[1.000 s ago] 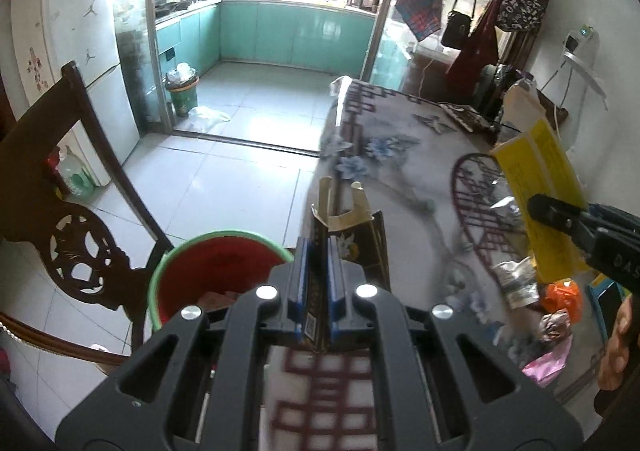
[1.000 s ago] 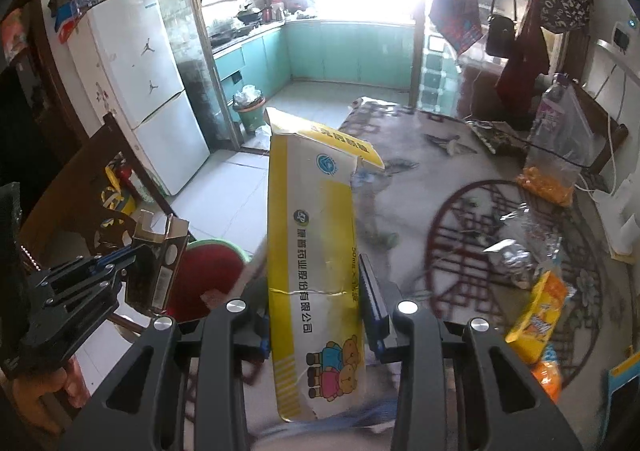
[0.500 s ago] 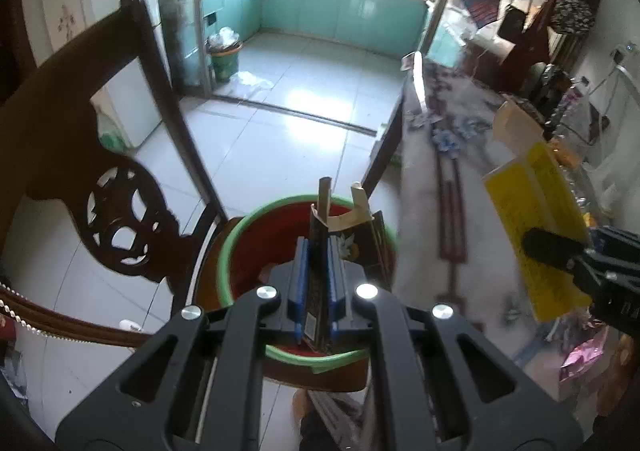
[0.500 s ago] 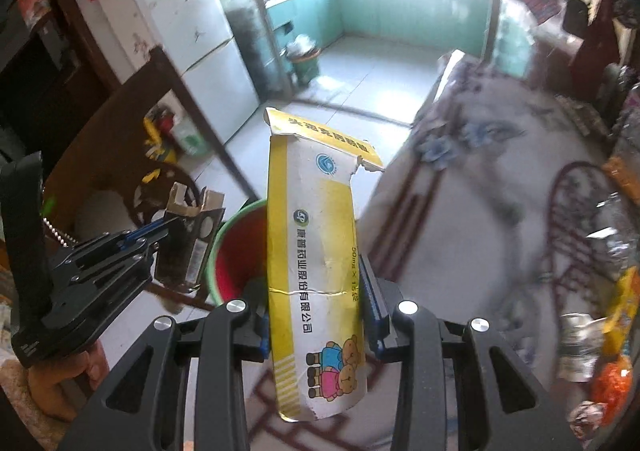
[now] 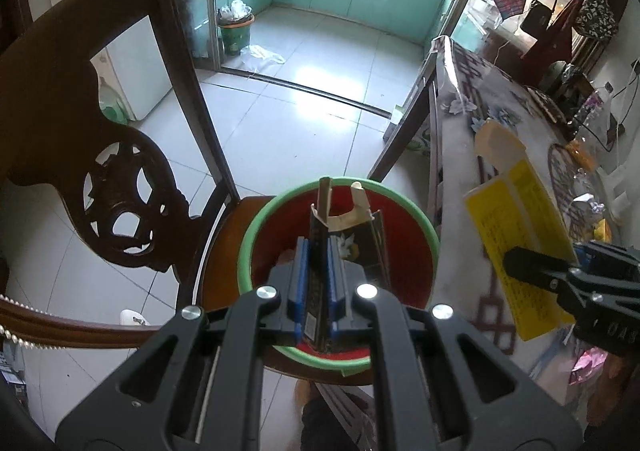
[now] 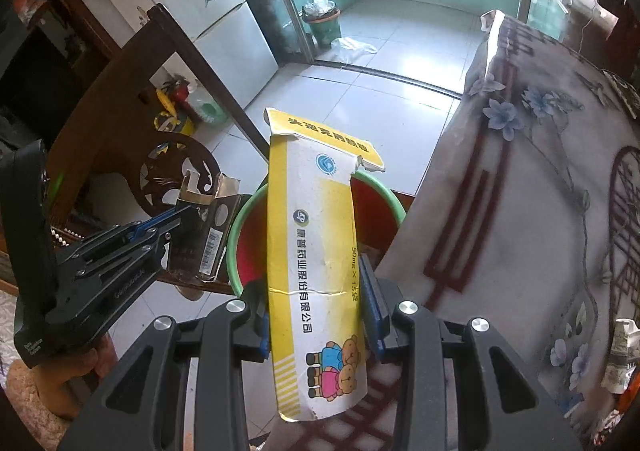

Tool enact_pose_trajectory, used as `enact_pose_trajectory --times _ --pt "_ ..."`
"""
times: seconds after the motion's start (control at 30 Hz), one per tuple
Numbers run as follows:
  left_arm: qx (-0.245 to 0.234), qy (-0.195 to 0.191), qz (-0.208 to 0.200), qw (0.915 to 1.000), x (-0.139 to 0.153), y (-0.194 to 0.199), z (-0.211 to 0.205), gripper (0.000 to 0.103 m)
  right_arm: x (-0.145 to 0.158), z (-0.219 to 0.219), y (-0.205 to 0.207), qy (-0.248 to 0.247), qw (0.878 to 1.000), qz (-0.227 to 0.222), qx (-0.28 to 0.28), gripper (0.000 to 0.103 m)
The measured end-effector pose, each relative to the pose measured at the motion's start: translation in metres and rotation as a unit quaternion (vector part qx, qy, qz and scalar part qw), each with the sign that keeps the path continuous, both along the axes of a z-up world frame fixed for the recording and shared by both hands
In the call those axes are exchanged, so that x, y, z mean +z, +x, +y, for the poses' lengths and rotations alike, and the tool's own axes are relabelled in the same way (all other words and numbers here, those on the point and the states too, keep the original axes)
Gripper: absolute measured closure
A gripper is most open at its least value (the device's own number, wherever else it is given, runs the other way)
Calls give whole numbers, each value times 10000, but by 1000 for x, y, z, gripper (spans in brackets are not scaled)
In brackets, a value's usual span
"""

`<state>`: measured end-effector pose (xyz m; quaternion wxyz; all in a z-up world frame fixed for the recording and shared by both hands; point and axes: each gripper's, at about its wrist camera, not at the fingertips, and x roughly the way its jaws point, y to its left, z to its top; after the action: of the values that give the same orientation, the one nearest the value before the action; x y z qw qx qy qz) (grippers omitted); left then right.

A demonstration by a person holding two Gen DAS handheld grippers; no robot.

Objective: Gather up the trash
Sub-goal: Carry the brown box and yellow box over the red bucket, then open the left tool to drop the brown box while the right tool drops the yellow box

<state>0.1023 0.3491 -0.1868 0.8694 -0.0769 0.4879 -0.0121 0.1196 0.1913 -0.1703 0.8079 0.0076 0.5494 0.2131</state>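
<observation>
I note my left gripper (image 5: 316, 271) clamps a dark carton (image 5: 344, 239) over the red bin (image 5: 280, 211) on a chair (image 5: 120, 171); right gripper (image 6: 316, 303) clamps a yellow box (image 6: 316, 235), table (image 6: 520, 211) at right.

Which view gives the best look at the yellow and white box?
The right wrist view: the yellow and white box fills the centre, its printed front facing the camera, clamped between the right tongs. The left wrist view shows it only at the right edge, side-on and partly covered by those tongs.

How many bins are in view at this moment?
2: a red bin with green rim on the chair seat below the grippers, and a green bin by the kitchen doorway. Others may be hidden.
</observation>
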Motion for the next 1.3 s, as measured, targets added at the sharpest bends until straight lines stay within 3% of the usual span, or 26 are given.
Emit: enact_pose_trajectory --times 0.77,0.87,0.9,0.93,1.3 --pt "-66 3 125 9999 -12 27 0 94 4 9 14 9 10000 -47 51 66" --pt "-31 -25 127 9999 -11 27 1 71 5 8 14 109 9999 -27 31 61" --pt "-11 -8 103 9999 -11 26 1 56 6 9 14 100 9999 -53 28 57" --pt "2 -17 74 10000 -10 25 1 51 7 9 14 84 9999 -84 28 53" --pt "87 -79 -56 9999 3 16 6 51 30 2 -1 -33 9989 -474 5 52"
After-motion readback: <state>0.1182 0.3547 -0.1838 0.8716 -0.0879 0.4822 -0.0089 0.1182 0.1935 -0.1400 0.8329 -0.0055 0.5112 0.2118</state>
